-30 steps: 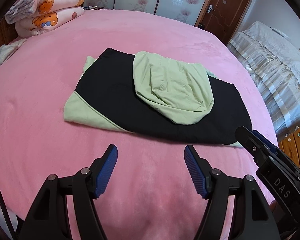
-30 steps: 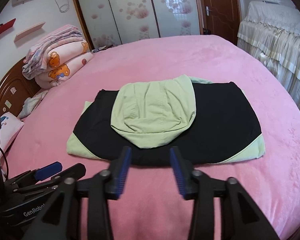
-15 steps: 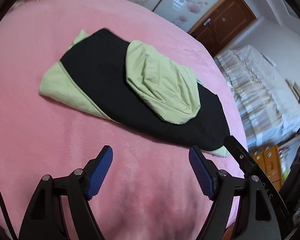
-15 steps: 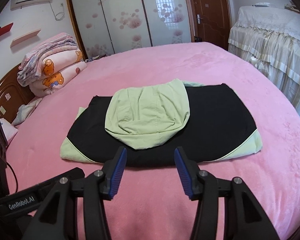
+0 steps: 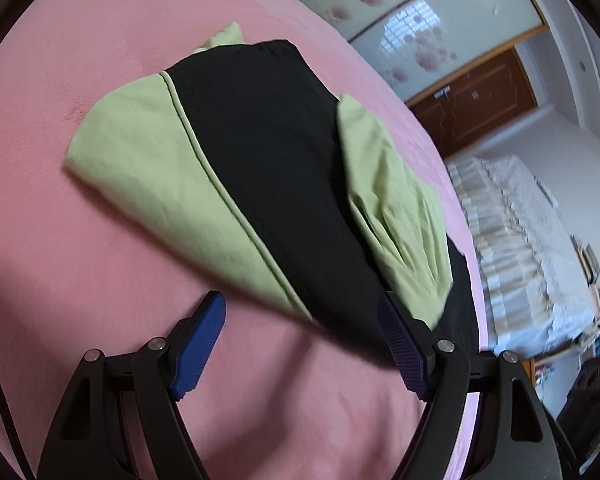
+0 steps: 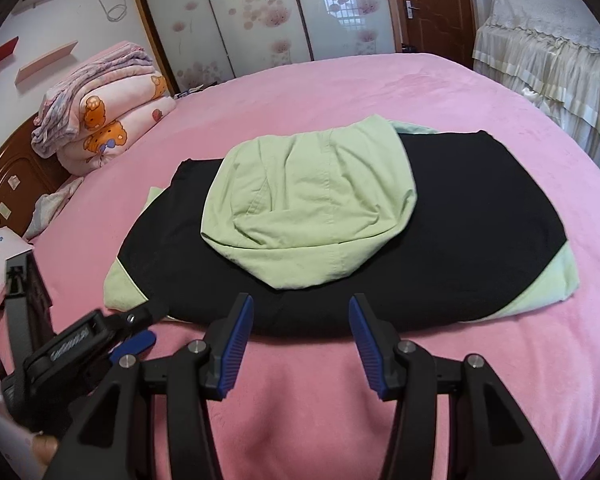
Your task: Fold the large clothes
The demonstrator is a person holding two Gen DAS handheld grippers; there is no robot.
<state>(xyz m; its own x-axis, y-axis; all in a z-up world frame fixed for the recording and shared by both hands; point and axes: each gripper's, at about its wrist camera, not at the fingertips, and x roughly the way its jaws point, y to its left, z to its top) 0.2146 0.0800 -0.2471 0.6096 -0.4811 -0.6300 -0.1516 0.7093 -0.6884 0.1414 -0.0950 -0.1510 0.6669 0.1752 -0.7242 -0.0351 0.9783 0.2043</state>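
Folded jacket laid mid-bed, hood uppermost.
Both grippers held open, empty: left gripper apparently touching the near left corner; right gripper just short of the near edge.

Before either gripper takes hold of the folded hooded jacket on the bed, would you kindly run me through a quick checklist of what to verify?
1. Left gripper jaws apart, nothing pinched: ok.
2. Right gripper jaws apart, nothing between them: ok.
3. Hooded jacket lies flat on the pink bedspread, green hood folded onto its black body: ok.
4. Left gripper at the jacket's near edge by the green corner panel: ok; whether a finger touches the cloth: cannot tell.
5. Right gripper in front of the jacket's near edge: ok; contact: cannot tell.
6. Stacked quilts well away from the jacket: ok.
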